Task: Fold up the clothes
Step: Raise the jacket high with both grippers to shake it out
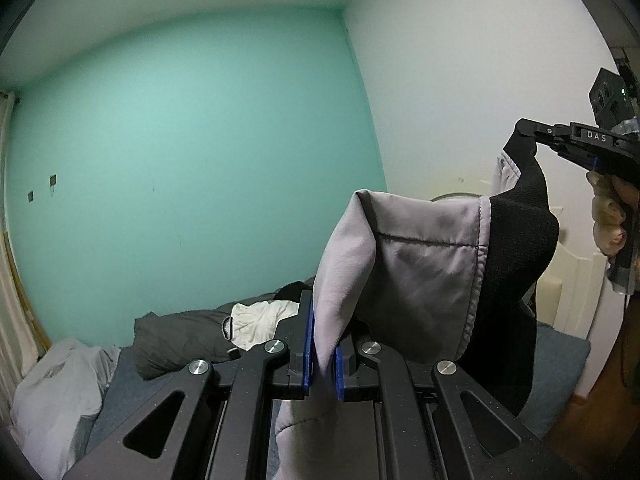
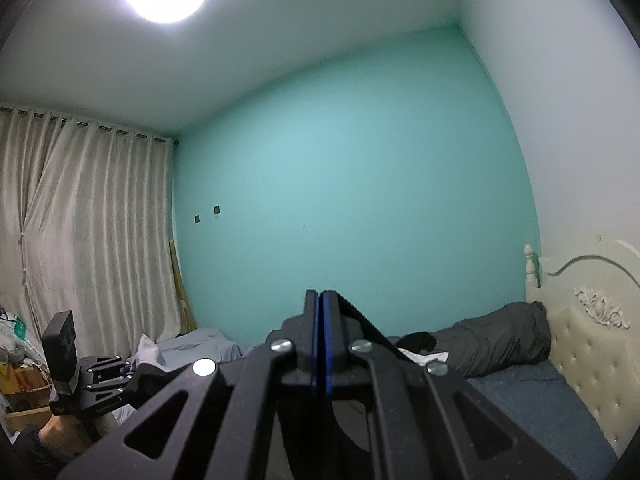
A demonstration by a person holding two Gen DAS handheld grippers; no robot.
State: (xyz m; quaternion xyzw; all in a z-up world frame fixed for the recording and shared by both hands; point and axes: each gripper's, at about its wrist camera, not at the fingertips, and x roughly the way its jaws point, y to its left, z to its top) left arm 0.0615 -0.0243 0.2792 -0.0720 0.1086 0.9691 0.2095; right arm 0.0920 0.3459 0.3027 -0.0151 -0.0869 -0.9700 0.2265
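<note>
A grey garment (image 1: 420, 264) with a wide black ribbed waistband (image 1: 516, 248) hangs in the air above the bed, stretched between both grippers. My left gripper (image 1: 324, 354) is shut on a grey fold of it, the cloth pinched between the blue pads. Up at the right, my right gripper (image 1: 524, 136) is shut on the black waistband, with a person's hand (image 1: 608, 216) on its handle. In the right wrist view the right gripper (image 2: 321, 320) has its pads pressed together with the ribbed band's edge (image 2: 362, 322) running out of them. The left gripper (image 2: 128, 376) sits low at the left.
Below lies a bed with a blue sheet (image 1: 560, 352), a dark grey duvet (image 2: 496, 336), a crumpled white garment (image 1: 260, 320) and pale grey cloth (image 1: 60, 392). A cream tufted headboard (image 2: 588, 344) stands at the right, curtains (image 2: 80, 232) at the left.
</note>
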